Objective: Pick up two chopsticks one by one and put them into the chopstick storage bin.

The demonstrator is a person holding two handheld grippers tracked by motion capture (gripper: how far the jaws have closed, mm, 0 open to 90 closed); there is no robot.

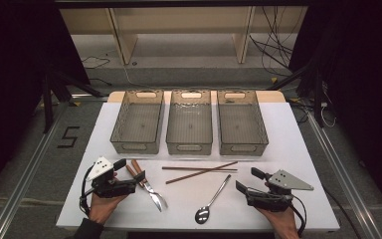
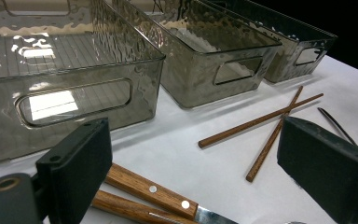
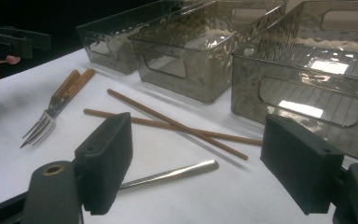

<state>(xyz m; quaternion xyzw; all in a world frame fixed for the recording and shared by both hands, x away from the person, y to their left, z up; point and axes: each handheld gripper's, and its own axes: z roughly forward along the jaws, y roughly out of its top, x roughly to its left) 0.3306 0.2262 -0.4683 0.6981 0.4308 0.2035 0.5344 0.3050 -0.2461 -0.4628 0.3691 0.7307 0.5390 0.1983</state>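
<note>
I have both pairs of tongs low in the high view, one in each hand. My left gripper [image 1: 129,170] sits at the lower left of that frame with its jaws spread wide and nothing clamped between them; in the left gripper view the two black pads stand far apart at the bottom corners with bare table between. Just under its near pad lie the wooden handles of the fork and knife [image 2: 151,192], close beside the pad, though I cannot tell whether pad and handle touch. In the high view that pair [image 1: 146,185] runs down and right from the jaws.

My right gripper [image 1: 247,180] is at the lower right of the high view, also fully spread and gripping nothing. In the right gripper view the spoon [image 3: 170,174] handle lies on the table between the pads, running in behind the left pad, and I cannot tell whether it touches it. In the high view the spoon [image 1: 212,200] lies slanted at lower centre, its bowl nearest the front edge.

Beyond it, mid-frame, the two brown chopsticks [image 1: 200,171] lie crossed on the white table [image 1: 288,134]. Farthest off, in the upper middle, three smoky clear bins [image 1: 189,122] stand side by side, each showing a bare ribbed floor.
</note>
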